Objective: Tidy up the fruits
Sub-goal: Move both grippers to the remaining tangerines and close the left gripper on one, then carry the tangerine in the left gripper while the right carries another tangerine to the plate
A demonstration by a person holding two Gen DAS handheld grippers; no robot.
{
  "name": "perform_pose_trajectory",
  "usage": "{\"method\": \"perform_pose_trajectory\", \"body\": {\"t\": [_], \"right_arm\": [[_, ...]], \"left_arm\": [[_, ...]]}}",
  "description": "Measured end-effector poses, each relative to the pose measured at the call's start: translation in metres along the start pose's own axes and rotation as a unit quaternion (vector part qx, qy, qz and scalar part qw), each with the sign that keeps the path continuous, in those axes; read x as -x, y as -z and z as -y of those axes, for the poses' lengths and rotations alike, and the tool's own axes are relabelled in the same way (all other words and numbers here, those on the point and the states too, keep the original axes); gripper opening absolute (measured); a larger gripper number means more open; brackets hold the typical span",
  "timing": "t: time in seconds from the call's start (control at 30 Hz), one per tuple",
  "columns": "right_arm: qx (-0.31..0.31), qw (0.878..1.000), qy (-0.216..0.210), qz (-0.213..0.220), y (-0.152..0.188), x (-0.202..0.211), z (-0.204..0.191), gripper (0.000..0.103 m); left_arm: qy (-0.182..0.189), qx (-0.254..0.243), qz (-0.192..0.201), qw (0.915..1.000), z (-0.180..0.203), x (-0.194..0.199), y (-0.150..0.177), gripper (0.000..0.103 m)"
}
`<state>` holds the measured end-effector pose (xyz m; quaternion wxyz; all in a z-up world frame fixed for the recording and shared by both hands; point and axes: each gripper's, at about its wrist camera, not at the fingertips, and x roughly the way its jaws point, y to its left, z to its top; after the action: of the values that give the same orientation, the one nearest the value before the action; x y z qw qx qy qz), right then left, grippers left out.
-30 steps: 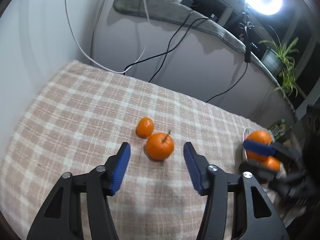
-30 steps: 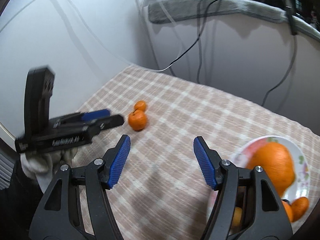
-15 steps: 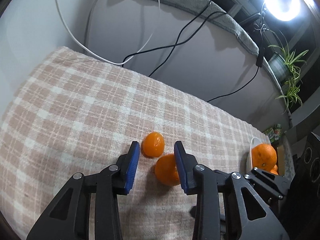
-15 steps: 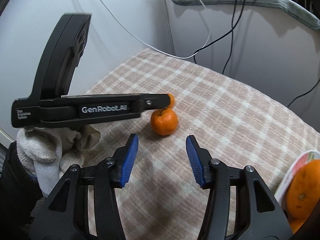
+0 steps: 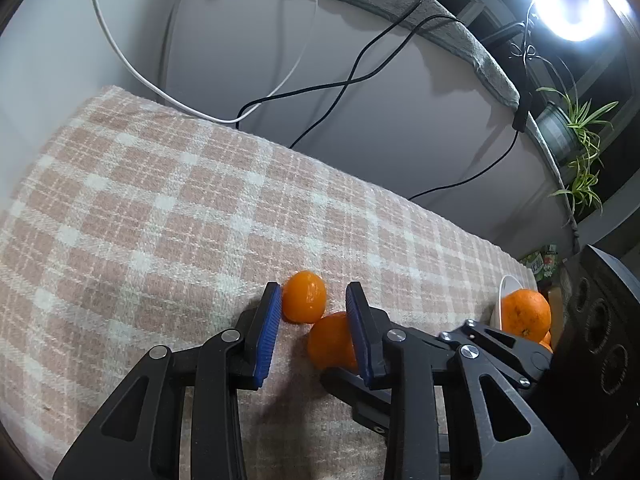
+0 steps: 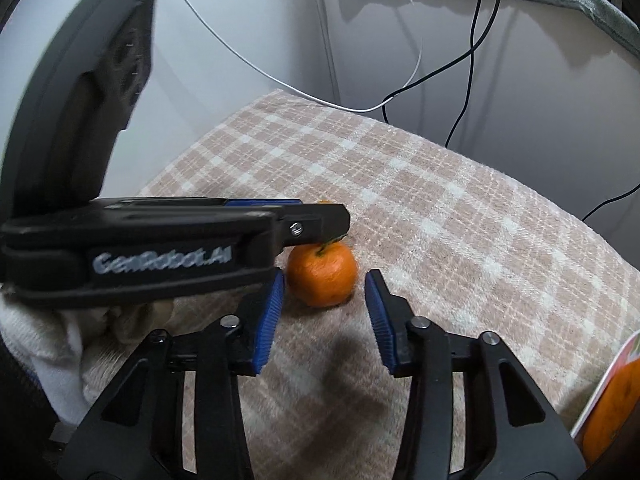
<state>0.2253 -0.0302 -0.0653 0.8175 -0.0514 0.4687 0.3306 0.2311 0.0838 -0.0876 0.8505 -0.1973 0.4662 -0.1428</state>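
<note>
Both claws are narrowing on separate fruit. Left gripper [image 5: 314, 330]: jaws closing, and the small mandarin [image 5: 304, 297] sits at the mouth of the gap, touching or all but touching the left pad; the right pad stands clear of it, so no grip is confirmed. Right gripper [image 6: 324, 312]: jaws closing, with the stemmed mandarin [image 6: 322, 274] just ahead of the pad tips and no pad touching it.

The two mandarins lie side by side on the checked cloth [image 5: 160, 208], close enough that they may touch. That closeness explains the arrangement: each tool comes in at a steep downward slant from its own side, so that one fruit goes to each hand. The left tool's right finger crosses in front of the stemmed mandarin [image 5: 330, 340] in its own view, and in the right wrist view the left tool's body lies directly above that fruit, hiding nearly all of the small one.

Judgement: crowding is the risk here. A closing pad may nudge the neighbouring fruit and set it rolling.

Further out, the plate [image 5: 505, 294] at the cloth's right end already carries a large orange [image 5: 525, 314] with smaller fruit behind it, the probable destination. Cables hang down the wall beyond.
</note>
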Motion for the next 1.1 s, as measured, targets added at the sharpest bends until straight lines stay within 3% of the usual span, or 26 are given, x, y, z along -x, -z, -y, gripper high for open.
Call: {"method": "perform_pose_trajectory", "body": {"t": [0.43, 0.53, 0.6, 1.1], "right_arm": [[-0.035, 0.999, -0.029, 0.002, 0.008, 0.006, 0.016, 0.038], [-0.031, 0.999, -0.026, 0.003, 0.008, 0.006, 0.014, 0.038], [-0.030, 0.999, -0.024, 0.004, 0.009, 0.008, 0.013, 0.038], [-0.035, 0.999, -0.018, 0.027, 0.018, 0.042, 0.021, 0.037]], "left_arm": [[-0.013, -0.006, -0.008, 0.9999, 0.002, -0.004, 0.005, 0.030], [-0.022, -0.018, -0.009, 0.9996, 0.006, -0.008, 0.004, 0.030], [-0.028, -0.021, -0.008, 0.9994, 0.006, -0.009, 0.003, 0.022], [-0.024, -0.022, 0.015, 0.9994, 0.010, 0.011, 0.015, 0.021]]}}
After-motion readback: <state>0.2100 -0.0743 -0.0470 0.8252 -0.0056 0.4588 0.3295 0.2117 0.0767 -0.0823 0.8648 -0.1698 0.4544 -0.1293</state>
